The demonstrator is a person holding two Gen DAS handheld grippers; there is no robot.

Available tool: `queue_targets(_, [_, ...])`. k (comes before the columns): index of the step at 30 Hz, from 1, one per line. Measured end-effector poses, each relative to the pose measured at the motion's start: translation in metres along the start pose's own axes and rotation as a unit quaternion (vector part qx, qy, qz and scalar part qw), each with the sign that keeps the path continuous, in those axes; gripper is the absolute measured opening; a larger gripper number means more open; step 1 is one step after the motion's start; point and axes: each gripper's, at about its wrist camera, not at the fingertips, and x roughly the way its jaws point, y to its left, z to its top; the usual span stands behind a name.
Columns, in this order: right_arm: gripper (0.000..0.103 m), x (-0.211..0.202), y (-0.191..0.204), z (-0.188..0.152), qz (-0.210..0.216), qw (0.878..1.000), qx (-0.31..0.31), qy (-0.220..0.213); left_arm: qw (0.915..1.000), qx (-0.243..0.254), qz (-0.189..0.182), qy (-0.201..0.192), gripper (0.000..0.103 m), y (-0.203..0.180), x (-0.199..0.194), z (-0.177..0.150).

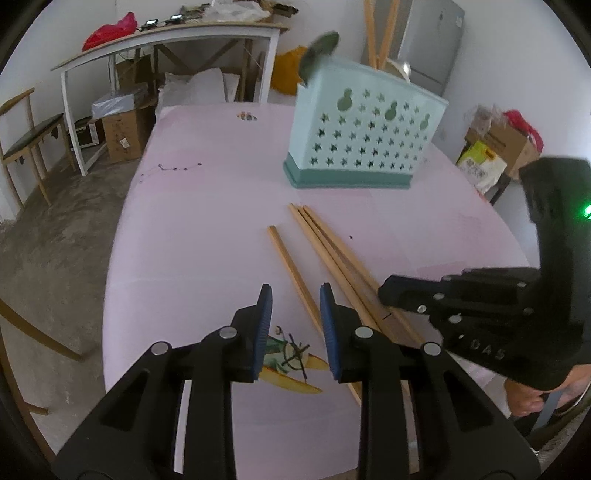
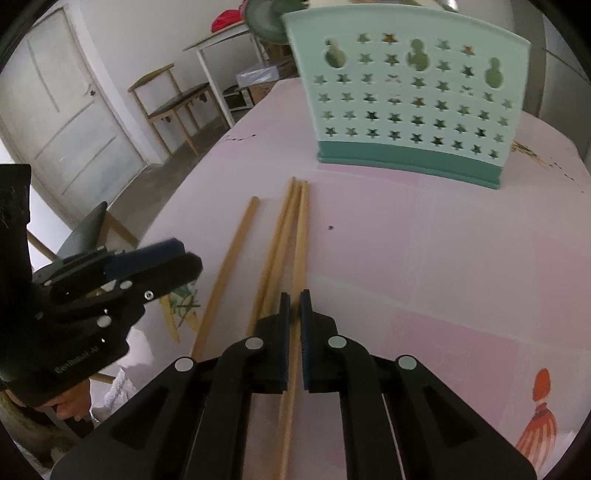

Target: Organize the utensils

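Pink table (image 1: 192, 229) carried four wooden chopsticks and a pale green utensil holder (image 1: 364, 129) with star cut-outs, standing upright toward the far side, well apart from both grippers. Two more sticks (image 1: 376, 33) stood up out of the holder's top.

The chopsticks lay pointing roughly toward the holder. Three of them formed a tight bundle (image 2: 286, 236), touching or nearly so along their length. The fourth, a single chopstick (image 1: 295, 280), lay just beside the bundle on its left, apart from it.

Right gripper (image 2: 294, 299) pointed down at the bundle. Its fingers were drawn almost together, with only a narrow slot left, and the rightmost stick of the bundle (image 2: 301, 240) ran straight through that slot; pads looked to be pressing on it. The other two sticks of the bundle passed just left of the left finger.

Left gripper (image 1: 295, 295) had a moderate gap between its blue pads (image 1: 264, 325). The single chopstick ran under that gap, closer to the right pad; neither pad was touching it. In the right wrist view this gripper appeared side-on and blurred.

A hand (image 1: 532, 398) showed below the right gripper's body.
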Motion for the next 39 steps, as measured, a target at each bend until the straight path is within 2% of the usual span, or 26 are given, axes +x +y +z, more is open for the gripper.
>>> queue_targets(7, [0.005,-0.010,-0.017,-0.011,-0.014,1.000,0.022,-0.004,0.9989,0.024,0.033,0.021,0.025,-0.011,0.018,0.001])
queue_targets(17, [0.005,-0.012,-0.023,-0.014,-0.009,0.999,0.033,-0.008,0.9957,0.034,0.082,0.025,0.025,-0.013,0.027,0.004])
queue_targets(21, [0.005,-0.015,-0.025,-0.017,-0.009,0.999,0.032,-0.010,0.9944,0.031,0.099,0.020,0.010,-0.010,0.026,0.003])
queue_targets(25, [0.005,-0.018,-0.029,-0.019,-0.007,0.999,0.040,-0.008,0.9954,0.014,0.092,0.026,0.004,-0.005,0.021,0.002])
queue_targets(35, [0.005,-0.038,-0.046,-0.037,-0.019,0.998,0.057,0.013,0.9969,-0.028,0.040,0.061,0.005,0.007,-0.003,-0.014])
queue_targets(39, [0.006,-0.042,-0.046,-0.032,-0.011,0.999,0.045,0.005,0.9974,-0.024,0.043,0.052,0.019,0.006,-0.004,-0.011])
